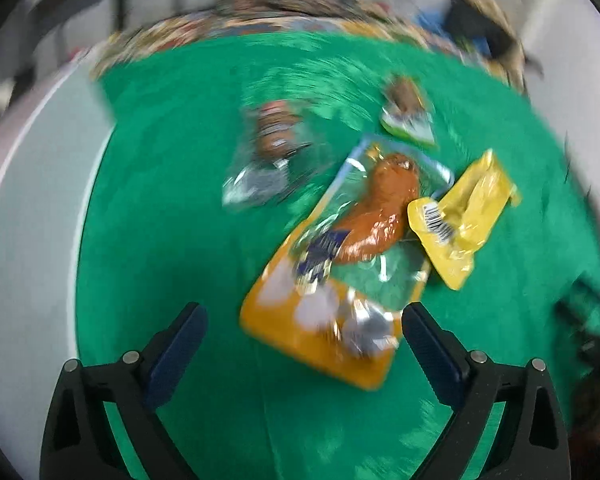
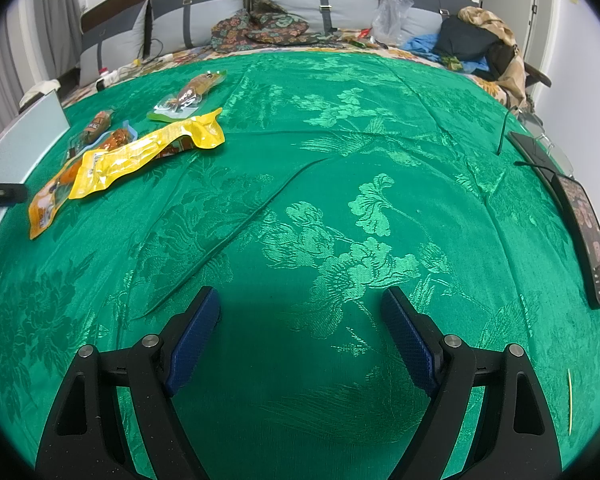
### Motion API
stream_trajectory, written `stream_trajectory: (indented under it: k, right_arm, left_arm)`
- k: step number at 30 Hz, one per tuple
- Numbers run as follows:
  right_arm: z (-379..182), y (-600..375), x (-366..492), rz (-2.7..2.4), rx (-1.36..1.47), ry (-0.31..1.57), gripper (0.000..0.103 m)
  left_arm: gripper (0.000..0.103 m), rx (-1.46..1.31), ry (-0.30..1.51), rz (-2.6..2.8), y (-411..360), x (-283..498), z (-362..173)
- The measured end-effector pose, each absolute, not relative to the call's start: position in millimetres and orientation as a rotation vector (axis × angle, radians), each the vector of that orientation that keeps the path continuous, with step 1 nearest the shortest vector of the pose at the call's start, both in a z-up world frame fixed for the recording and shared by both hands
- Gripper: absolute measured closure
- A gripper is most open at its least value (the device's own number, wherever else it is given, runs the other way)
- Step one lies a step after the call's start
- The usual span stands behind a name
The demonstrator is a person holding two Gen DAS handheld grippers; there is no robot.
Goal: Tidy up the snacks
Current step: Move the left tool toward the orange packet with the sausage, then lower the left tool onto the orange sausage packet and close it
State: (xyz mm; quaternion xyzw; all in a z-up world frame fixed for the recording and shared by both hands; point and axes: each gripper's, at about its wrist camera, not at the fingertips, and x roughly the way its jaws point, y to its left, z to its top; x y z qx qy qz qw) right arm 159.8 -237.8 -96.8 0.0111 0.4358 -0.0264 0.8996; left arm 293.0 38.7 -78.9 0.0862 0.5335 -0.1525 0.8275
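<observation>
1. Now my left claw (image 1: 304, 336) stands wide and empty above the snacks; the orange-edged packet (image 1: 332, 280) lies just ahead between its fingers, on the green bedspread (image 1: 160, 220).
2. I should settle the blur first, then lower squarely over that packet's near end.
3. The yellow packet (image 1: 464, 220) overlaps it ahead to the right; I'd probably lift that one first.
4. My right claw (image 2: 300, 328) is wide and empty too, the pile well off to its left.
</observation>
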Motion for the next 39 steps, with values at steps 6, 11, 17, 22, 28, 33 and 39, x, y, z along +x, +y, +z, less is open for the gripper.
stream_trajectory:
  k: [6,11,17,22,28,33,39]
  right_arm:
    - [-96,-239,160,-0.054,0.023,0.902,0.017]
    - [-96,-237,161,-0.052,0.025,0.902,0.016]
    - [-95,-235,161,-0.048,0.025,0.903,0.015]
    - [-95,-234,161,-0.048,0.025,0.903,0.015]
    - [-95,-234,161,-0.047,0.025,0.903,0.015]
    - [-96,-233,161,-0.047,0.026,0.903,0.015]
    - [-95,-235,161,-0.046,0.026,0.903,0.015]
  left_arm:
    - [0.008,0.334,1.150,-0.385,-7,327,-91]
    - [0.007,0.280,1.193,-0.438,-26,349,-96]
    - [0.000,0.291,1.187,-0.448,-50,355,-104]
    - [0.016,0.270,1.153,-0.438,-49,338,-100]
    - [0.025,0.275,1.136,-0.425,-35,301,-93]
    - [0.025,0.193,1.150,-0.354,-8,258,-91]
    - [0.022,0.140,1.139,-0.223,26,211,-95]
